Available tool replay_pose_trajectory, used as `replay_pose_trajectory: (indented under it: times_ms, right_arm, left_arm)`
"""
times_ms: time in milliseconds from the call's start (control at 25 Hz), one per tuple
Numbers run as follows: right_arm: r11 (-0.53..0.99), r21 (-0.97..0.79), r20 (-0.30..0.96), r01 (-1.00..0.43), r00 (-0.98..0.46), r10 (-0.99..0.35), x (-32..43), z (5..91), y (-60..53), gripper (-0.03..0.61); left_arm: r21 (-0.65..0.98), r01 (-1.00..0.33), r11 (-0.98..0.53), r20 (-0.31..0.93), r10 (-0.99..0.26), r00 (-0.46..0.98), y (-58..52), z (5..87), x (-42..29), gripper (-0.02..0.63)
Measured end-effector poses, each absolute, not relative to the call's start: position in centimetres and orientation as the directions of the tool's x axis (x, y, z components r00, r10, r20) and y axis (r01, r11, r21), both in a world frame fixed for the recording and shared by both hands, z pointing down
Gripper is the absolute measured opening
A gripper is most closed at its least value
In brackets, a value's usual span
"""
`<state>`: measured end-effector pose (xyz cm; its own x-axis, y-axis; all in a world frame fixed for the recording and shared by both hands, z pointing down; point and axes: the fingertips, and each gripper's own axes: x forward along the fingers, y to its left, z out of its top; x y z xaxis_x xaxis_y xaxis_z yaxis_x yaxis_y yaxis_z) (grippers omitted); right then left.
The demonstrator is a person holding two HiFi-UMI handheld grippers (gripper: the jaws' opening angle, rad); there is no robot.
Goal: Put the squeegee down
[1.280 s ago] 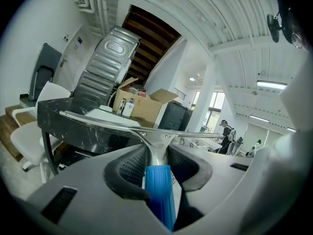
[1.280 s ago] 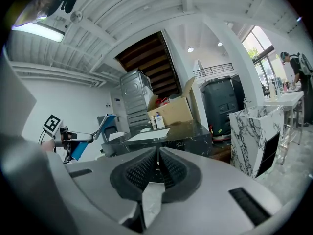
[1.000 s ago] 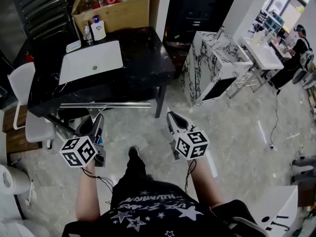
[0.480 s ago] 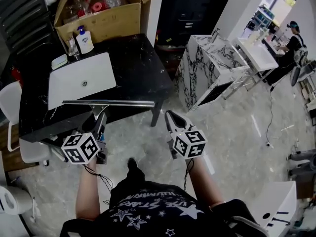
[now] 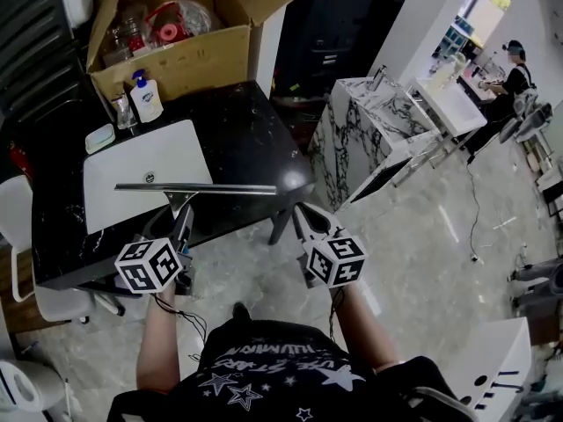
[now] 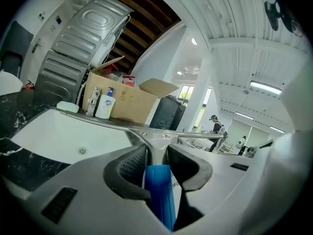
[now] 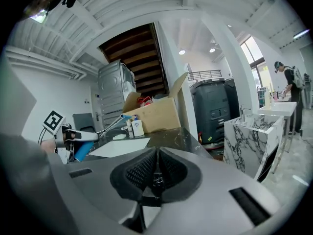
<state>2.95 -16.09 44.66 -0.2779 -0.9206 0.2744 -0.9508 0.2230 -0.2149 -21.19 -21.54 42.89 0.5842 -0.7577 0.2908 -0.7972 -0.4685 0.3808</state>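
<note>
My left gripper (image 5: 180, 221) is shut on the squeegee's blue handle (image 6: 159, 197). The squeegee (image 5: 195, 189) has a long metal blade held level over the front part of the black marble table (image 5: 255, 139), just over the white sink basin (image 5: 132, 178). In the left gripper view the blade (image 6: 127, 126) runs across in front of the jaws. My right gripper (image 5: 303, 220) hangs off the table's front right corner; its jaws are shut with nothing in them (image 7: 155, 168). The right gripper view also shows the left gripper with the squeegee (image 7: 90, 133) at the left.
An open cardboard box (image 5: 180, 33) with bottles stands at the table's back. A soap dispenser (image 5: 145, 97) and soap dish (image 5: 99, 138) sit beside the sink. A marble vanity unit (image 5: 374, 130) stands to the right. A white chair (image 5: 13, 209) is at the left; a person (image 5: 510, 73) far right.
Both grippers have moved forward toward the table. The squeegee blade, before in front of the table edge, is now over the table top at the sink's near rim.
</note>
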Motion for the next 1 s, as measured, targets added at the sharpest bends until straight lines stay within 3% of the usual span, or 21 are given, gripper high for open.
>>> replay_pose_trajectory:
  times_ms: [400,1000]
  right_arm:
    - [0.204,-0.206,0.294,-0.957,-0.259,-0.92,2.9,45.9,-20.1,0.051]
    - [0.282,-0.264,0.286,-0.922,-0.354,-0.89,12.7,47.6,-33.8,0.051]
  left_arm:
    - [0.406,-0.763,-0.503,0.297,-0.717,0.631,-26.9,44.3,-19.5,0.152]
    - [0.387,-0.824,-0.413,0.349,-0.762,0.546,-38.1,45.7,-10.3,0.152]
